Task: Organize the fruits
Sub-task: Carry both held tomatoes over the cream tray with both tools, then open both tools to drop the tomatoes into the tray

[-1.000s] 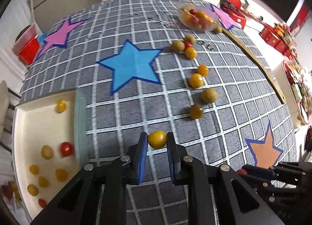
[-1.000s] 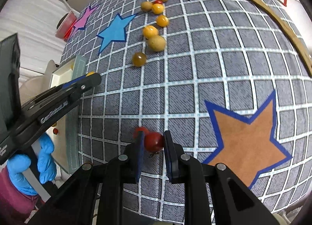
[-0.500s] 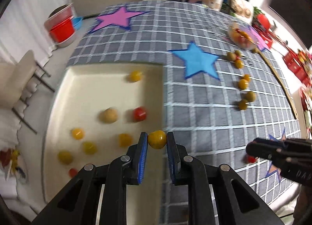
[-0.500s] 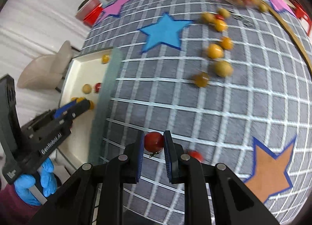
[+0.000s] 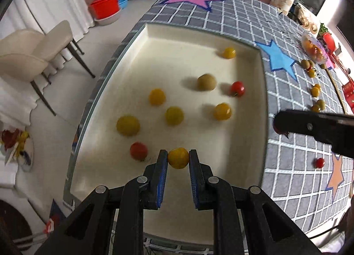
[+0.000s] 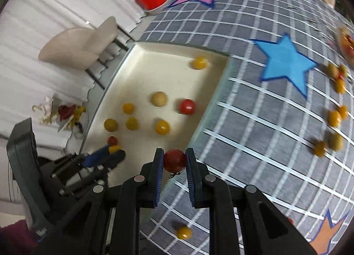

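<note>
The tray (image 5: 263, 100) floor is dotted with fruits (image 5: 174, 115) through its middle, with bare room along the far left wall and the near end. The left gripper (image 5: 177, 162) hangs over that near end, blocking it. On the cloth (image 6: 254, 122), a wide bare strip lies between the tray and the loose fruits (image 6: 334, 117) at right.

In the right wrist view the loose fruits (image 6: 334, 117) on the desk (image 6: 254, 133) are smeared by motion blur, and the clear bowl (image 6: 347, 42) is cut off by the picture's right edge. In the left wrist view the right tool (image 5: 279, 125) hides most of its red fruit (image 5: 276, 128). The bowl's contents there are too small to tell apart.
</note>
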The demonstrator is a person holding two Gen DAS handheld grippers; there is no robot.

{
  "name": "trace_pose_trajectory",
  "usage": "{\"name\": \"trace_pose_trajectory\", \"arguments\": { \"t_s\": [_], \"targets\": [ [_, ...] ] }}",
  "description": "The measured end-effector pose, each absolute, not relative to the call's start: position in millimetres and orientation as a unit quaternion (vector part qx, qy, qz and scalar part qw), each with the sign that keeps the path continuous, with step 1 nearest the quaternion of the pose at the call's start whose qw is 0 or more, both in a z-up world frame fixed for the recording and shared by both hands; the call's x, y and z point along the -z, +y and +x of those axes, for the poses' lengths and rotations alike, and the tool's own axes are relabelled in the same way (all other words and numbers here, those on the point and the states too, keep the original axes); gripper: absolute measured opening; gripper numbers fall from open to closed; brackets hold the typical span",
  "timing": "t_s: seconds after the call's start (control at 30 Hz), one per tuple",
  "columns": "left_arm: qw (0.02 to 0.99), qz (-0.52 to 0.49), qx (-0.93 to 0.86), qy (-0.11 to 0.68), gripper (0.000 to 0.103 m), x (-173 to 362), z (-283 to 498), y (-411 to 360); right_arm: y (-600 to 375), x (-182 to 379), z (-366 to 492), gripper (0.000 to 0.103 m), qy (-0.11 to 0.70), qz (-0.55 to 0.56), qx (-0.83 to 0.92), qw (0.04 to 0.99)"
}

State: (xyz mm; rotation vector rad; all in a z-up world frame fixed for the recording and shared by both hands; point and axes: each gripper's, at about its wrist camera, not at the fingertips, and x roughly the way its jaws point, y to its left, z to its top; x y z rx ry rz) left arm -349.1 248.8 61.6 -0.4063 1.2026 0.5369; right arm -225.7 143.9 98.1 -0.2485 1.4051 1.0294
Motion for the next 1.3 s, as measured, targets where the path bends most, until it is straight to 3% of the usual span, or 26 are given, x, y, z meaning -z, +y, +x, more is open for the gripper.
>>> {"name": "trace_pose_trajectory", "arguments": {
  "t_s": [1.03,1.07,1.1,1.13,1.17,1.3],
  "targets": [
    [0.758,-0.168,-0.257,0.576,0.022,-40.4,-353.9,245.6,208.5,-44.4,-251.8,0.023,0.636,-0.178,-0.443,0.607],
    [0.758,-0.164,-0.257,0.576,0.031,-40.6,-354.2,245.1,208.3,-44.9,-252.6,0.024,0.636,-0.179,-0.443,0.606],
    [0.759,-0.159,-0.258,0.577,0.062,-41.0,-354.6,244.4,208.2,-44.3,-251.9,0.024,0.636,-0.180,-0.444,0.605],
    [0.762,-0.153,-0.264,0.572,0.076,-43.6,-355.8,242.4,208.8,-44.3,-251.1,0.025,0.637,-0.180,-0.444,0.604],
    [0.769,-0.146,-0.271,0.560,0.082,-48.0,-358.2,241.2,209.1,-43.7,-251.0,0.026,0.638,-0.180,-0.444,0.603],
    [0.768,-0.129,-0.269,0.567,0.082,-51.5,-357.8,237.9,208.8,-51.5,-244.3,0.032,0.635,-0.169,-0.443,0.610]
  ]
}}
